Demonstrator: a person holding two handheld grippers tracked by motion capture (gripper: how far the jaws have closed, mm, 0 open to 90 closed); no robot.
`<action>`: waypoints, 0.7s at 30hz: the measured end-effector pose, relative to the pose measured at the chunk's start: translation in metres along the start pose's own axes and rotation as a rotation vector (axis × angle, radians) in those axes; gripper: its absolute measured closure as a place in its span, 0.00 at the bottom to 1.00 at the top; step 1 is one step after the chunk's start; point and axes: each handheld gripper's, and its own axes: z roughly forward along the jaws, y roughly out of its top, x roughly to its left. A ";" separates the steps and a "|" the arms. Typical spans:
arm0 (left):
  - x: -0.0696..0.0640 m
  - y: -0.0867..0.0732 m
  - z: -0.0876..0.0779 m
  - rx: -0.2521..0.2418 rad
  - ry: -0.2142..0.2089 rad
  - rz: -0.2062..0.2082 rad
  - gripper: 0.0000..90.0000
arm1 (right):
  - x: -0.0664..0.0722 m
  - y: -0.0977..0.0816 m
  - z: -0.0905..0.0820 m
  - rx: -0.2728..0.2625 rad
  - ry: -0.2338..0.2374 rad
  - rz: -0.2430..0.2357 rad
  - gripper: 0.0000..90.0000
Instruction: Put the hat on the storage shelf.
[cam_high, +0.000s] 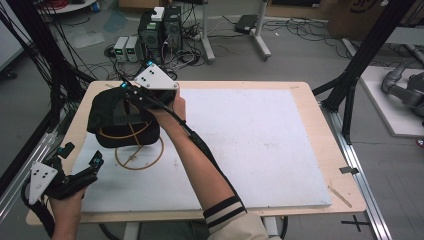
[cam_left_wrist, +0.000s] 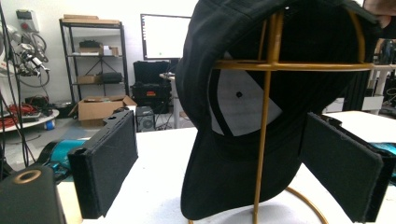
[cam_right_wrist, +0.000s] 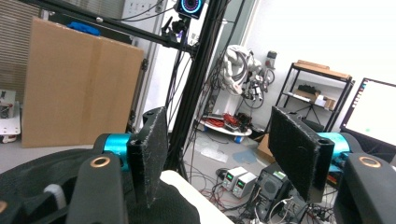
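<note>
A black cap (cam_high: 112, 117) sits on a gold wire stand (cam_high: 145, 162) at the left of the table. My right gripper (cam_high: 131, 92) is over the cap's far top side, held in the person's hand. In the right gripper view the right gripper (cam_right_wrist: 217, 121) stands open with nothing between its pads, and the cap (cam_right_wrist: 46, 172) lies just under its left jaw. My left gripper (cam_high: 80, 154) waits near the table's front left corner, apart from the cap. In its own view the left gripper (cam_left_wrist: 219, 123) is open and faces the cap (cam_left_wrist: 233, 154) and the stand (cam_left_wrist: 264, 140) from below the brim.
A white mat (cam_high: 260, 140) covers most of the wooden table (cam_high: 320, 130). The person's right forearm (cam_high: 200, 165) crosses the mat diagonally. Black frame posts (cam_high: 360, 60) stand at the right. Computers and cables (cam_high: 160, 30) sit on the floor beyond the far edge.
</note>
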 end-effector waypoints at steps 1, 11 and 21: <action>0.000 0.000 0.000 0.000 0.000 0.000 0.13 | -0.001 0.000 -0.001 0.003 -0.002 0.002 0.41; -0.001 0.000 0.001 0.004 -0.003 0.002 0.13 | -0.010 0.002 -0.005 -0.005 -0.017 0.026 0.37; -0.001 0.000 0.001 0.003 -0.007 0.002 0.13 | -0.019 0.002 -0.008 0.003 -0.037 0.063 0.24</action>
